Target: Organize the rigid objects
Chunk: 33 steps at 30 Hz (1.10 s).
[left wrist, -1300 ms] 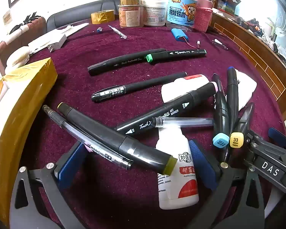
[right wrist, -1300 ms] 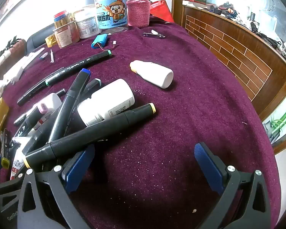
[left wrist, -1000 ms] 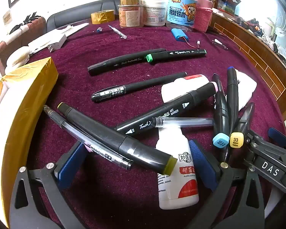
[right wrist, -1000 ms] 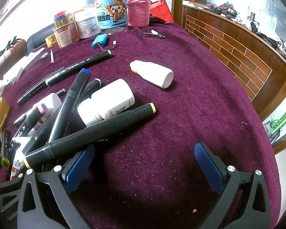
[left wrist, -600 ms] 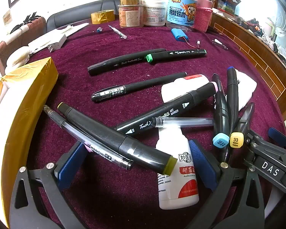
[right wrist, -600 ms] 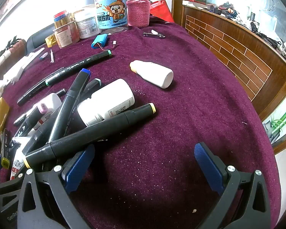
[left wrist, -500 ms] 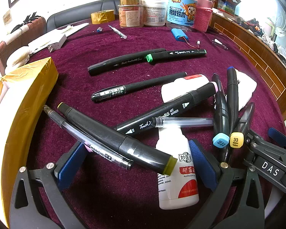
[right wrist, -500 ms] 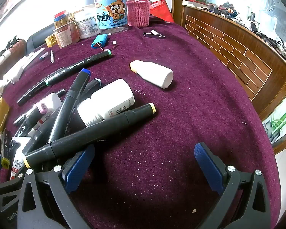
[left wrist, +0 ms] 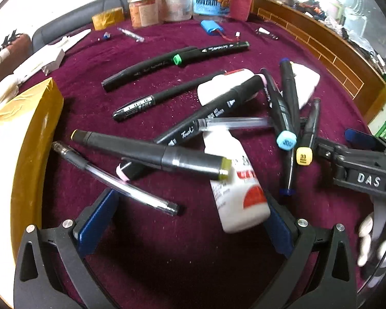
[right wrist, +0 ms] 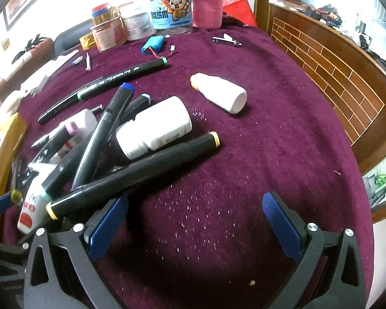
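Since the earlier frame the left gripper has pulled back and higher: the olive-tipped marker and the clear pen, then level with its fingertips, now lie beyond them toward 12 o'clock, and the left view is motion-blurred. Right view is essentially unchanged.

Left gripper: jaws spread wide, nothing between the pads; the glue bottle just touches the right-hand pad at 4 o'clock.

Right gripper: jaws spread wide, empty, over bare purple cloth; the yellow-tipped marker lies just beyond its left-hand pad at 10 o'clock.

Count, left view:
- black markers and pens: 9, seven of them crossing in the pile, two more end to end at 12 o'clock
- clear pens: 2, the second lying across the pile

Count, right view:
- white bottles lying down: 4; the pill bottle at centre, one alone at 1 o'clock, well apart, two in the pile
- jars in the row at 12 o'clock: number uncertain, overlapping.

Yellow-taped box at 9 o'clock, left view.
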Each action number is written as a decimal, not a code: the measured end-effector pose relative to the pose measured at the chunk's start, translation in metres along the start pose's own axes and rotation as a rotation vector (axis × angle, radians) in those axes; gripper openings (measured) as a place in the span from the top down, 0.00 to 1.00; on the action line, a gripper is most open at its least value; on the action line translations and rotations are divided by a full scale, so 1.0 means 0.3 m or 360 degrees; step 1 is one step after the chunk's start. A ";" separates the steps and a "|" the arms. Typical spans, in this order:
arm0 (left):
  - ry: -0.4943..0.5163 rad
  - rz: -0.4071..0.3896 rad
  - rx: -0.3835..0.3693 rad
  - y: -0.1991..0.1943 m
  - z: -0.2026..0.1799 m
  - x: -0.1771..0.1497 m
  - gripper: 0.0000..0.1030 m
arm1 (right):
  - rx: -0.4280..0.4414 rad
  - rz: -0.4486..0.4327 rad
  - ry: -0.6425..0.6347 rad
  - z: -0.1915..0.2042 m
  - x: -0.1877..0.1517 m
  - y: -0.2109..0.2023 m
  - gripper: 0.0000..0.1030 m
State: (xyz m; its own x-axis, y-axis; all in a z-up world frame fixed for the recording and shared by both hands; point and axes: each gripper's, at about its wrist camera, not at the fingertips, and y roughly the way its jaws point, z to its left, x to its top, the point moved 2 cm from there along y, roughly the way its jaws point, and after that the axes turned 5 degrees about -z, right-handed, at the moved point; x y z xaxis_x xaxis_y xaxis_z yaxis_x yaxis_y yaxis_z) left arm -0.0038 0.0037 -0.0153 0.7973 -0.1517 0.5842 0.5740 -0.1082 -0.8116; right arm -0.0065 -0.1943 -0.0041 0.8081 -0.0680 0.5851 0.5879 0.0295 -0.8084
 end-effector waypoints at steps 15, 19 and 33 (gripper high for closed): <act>0.0008 -0.0049 0.0009 -0.019 -0.005 -0.023 0.00 | -0.0153 -0.0026 0.0187 -0.021 -0.040 -0.116 0.02; 0.0021 -0.0051 0.0023 -0.019 -0.009 -0.022 0.00 | -0.0282 -0.0579 0.0216 -0.041 -0.038 -0.325 0.02; -0.0116 -0.0220 -0.0279 -0.188 0.075 0.009 0.13 | -0.0041 -0.0639 0.0594 -0.202 -0.034 -0.165 0.09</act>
State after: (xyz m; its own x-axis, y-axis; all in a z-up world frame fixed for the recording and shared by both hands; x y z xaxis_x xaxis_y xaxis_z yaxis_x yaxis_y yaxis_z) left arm -0.0299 0.0316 0.0320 0.7284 -0.0529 0.6831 0.6426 -0.2933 -0.7079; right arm -0.0462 -0.2555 0.0262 0.4494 -0.4184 0.7893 0.8424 -0.0958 -0.5303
